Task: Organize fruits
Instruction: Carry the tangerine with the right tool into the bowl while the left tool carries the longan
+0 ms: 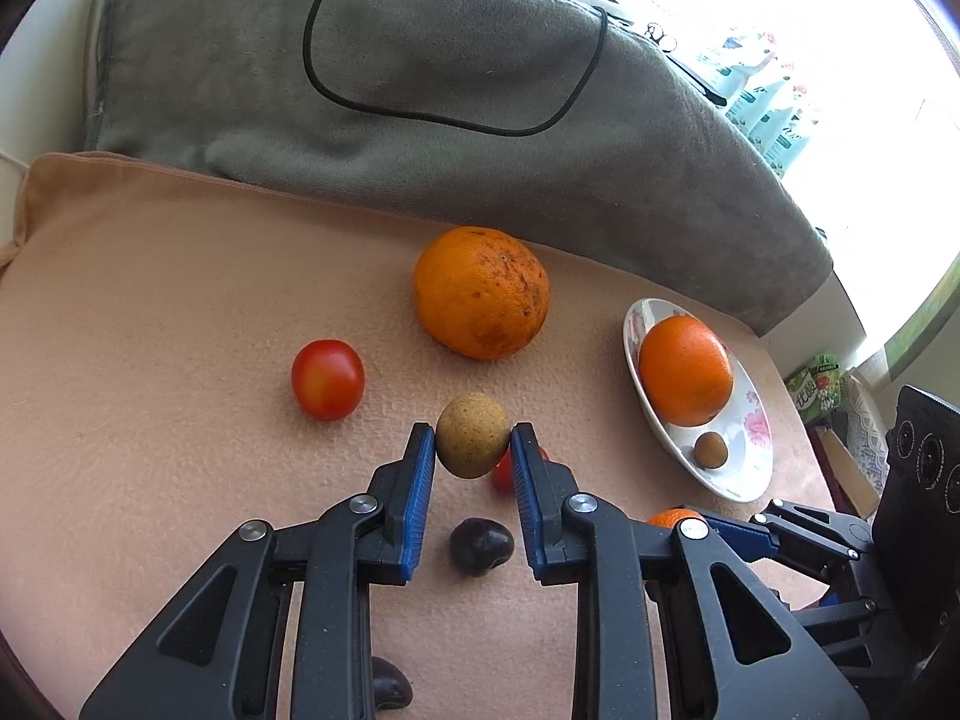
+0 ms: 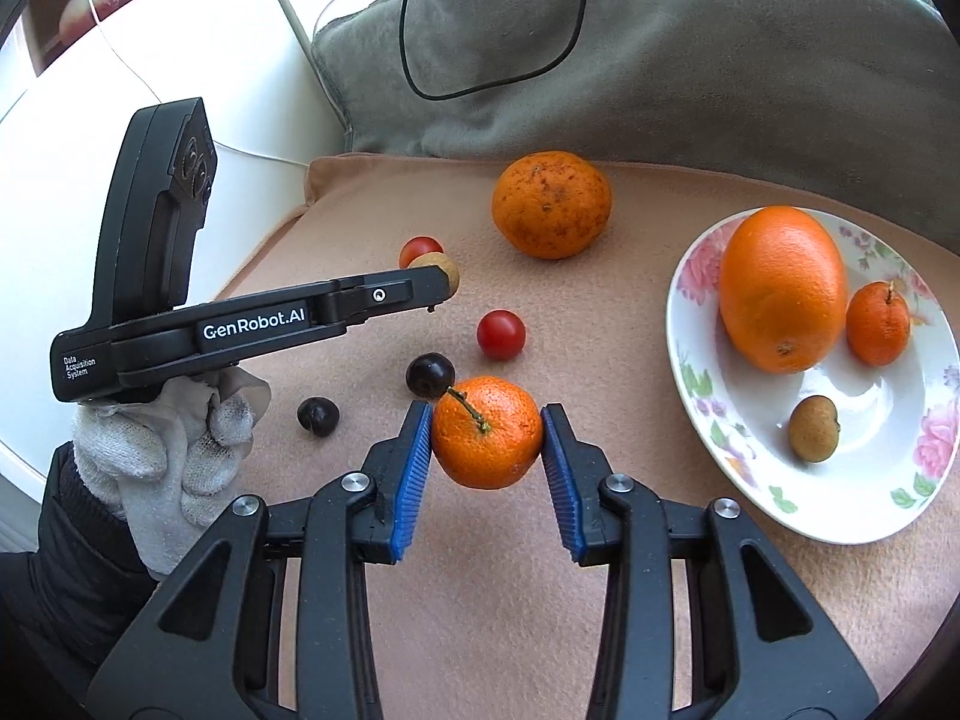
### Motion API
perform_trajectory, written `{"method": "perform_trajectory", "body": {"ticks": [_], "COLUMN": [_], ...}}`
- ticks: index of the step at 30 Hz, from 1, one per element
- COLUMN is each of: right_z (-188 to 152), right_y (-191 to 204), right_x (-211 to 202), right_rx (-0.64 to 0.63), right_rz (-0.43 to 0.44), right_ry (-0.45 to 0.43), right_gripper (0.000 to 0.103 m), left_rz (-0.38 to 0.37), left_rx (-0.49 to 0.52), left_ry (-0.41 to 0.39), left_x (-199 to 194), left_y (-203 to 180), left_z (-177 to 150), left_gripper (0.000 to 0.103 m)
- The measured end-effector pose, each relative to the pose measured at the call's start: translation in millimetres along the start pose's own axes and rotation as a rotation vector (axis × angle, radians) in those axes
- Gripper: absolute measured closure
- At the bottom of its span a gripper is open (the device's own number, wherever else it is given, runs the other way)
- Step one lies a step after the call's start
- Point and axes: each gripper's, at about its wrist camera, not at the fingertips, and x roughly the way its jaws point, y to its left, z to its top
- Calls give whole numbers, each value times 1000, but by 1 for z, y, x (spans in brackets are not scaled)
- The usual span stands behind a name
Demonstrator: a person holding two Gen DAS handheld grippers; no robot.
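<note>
My left gripper (image 1: 473, 441) is shut on a tan longan (image 1: 472, 435), held above the peach cloth (image 1: 150, 330). My right gripper (image 2: 487, 429) is shut on a small stemmed mandarin (image 2: 487, 432), lifted just over the cloth. A floral plate (image 2: 750, 510) on the right holds a large orange (image 2: 780, 288), a small mandarin (image 2: 877, 324) and a longan (image 2: 813, 427). Loose on the cloth lie a big spotted orange (image 1: 482, 292), cherry tomatoes (image 1: 327, 379) (image 2: 500, 333) and dark cherries (image 2: 429, 375) (image 2: 318, 416).
A grey blanket (image 1: 420, 60) with a black cable (image 1: 312, 48) rises behind the cloth. A gloved hand (image 2: 168, 450) holds the left gripper (image 2: 444, 285) at the left of the right wrist view. Packaged goods (image 1: 822, 390) stand beyond the cloth's right edge.
</note>
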Motion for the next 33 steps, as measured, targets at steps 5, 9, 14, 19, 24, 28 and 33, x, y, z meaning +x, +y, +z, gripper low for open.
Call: {"method": "perform_trajectory", "body": {"ticks": [5, 9, 14, 19, 24, 28, 33], "right_z": [-1, -1, -4, -8, -11, -11, -13], "right_y": [-14, -30, -51, -74, -93, -105, -119], "right_x": [-21, -35, -52, -67, -76, -80, -83], "right_rx": [31, 57, 92, 126, 154, 168, 187], "right_rz": [-29, -56, -93, -130, -162, -181, -193], "right_ry": [-39, -64, -89, -107, -119, -125, -129], "right_gripper": [64, 64, 64, 64, 64, 64, 64], "left_rz": [-23, -47, -74, -92, -107, -117, -129], "left_rx": [13, 28, 47, 65, 88, 109, 135], "left_ry": [-9, -12, -14, -11, -5, 3, 16], "left_x": [-4, -4, -5, -2, 1, 4, 11], "left_y": [-16, -30, -47, -64, -79, -91, -106], "left_z": [-1, -2, -3, -6, -8, -9, -11], "left_gripper": [79, 79, 79, 79, 79, 79, 79]}}
